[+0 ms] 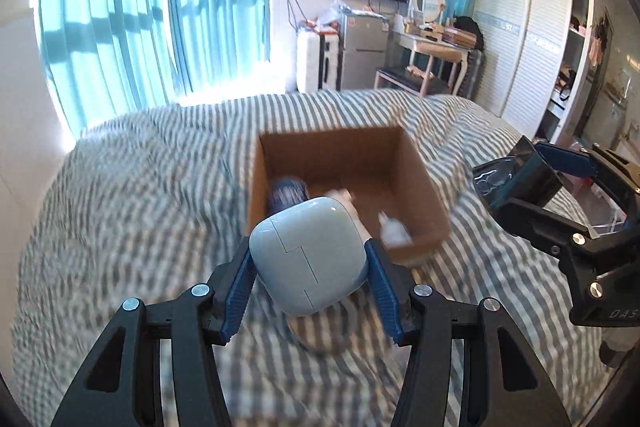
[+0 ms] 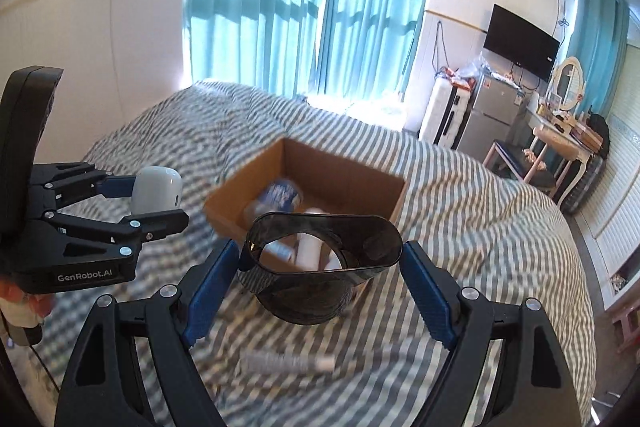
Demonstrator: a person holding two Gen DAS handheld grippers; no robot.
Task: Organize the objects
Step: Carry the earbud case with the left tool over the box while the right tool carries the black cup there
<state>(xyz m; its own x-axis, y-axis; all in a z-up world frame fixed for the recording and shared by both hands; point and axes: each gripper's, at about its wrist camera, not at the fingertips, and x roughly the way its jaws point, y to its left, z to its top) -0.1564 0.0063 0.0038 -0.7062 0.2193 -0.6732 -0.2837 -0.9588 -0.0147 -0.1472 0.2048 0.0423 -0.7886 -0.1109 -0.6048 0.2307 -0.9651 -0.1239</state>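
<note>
Left claw (image 1: 308,267) we find clamped on a pale grey rounded case (image 1: 308,259), one blue pad (image 1: 240,291) against each flank, the case carried clear above the striped bed (image 1: 140,227). Just ahead of this claw, and slightly below it, stands the open cardboard box (image 1: 424,187); the case overlaps the box's near edge in the left wrist view, but we judge it is not yet over the opening.

Right claw (image 2: 320,267) we find closed on a dark translucent container (image 2: 320,275), held with its open mouth towards the camera and the box directly beyond it. In the left wrist view this claw sits well to the right of the box and apart from it.

Inside the box we count several items already deposited: a blue patterned object (image 1: 288,193) in the near-left corner, a small white bottle (image 1: 394,229) towards the near-right, and something pale between them that is too blurred to identify. We judge the task well under way, with part of the sorting done.

Outstanding: both carried items are unplaced. Below the right claw, on the bedcover, lies a slim white tube (image 2: 290,363), which we judge is still to be collected. We see no other loose items on the bed, though blur and the claws hide part of it.
</note>
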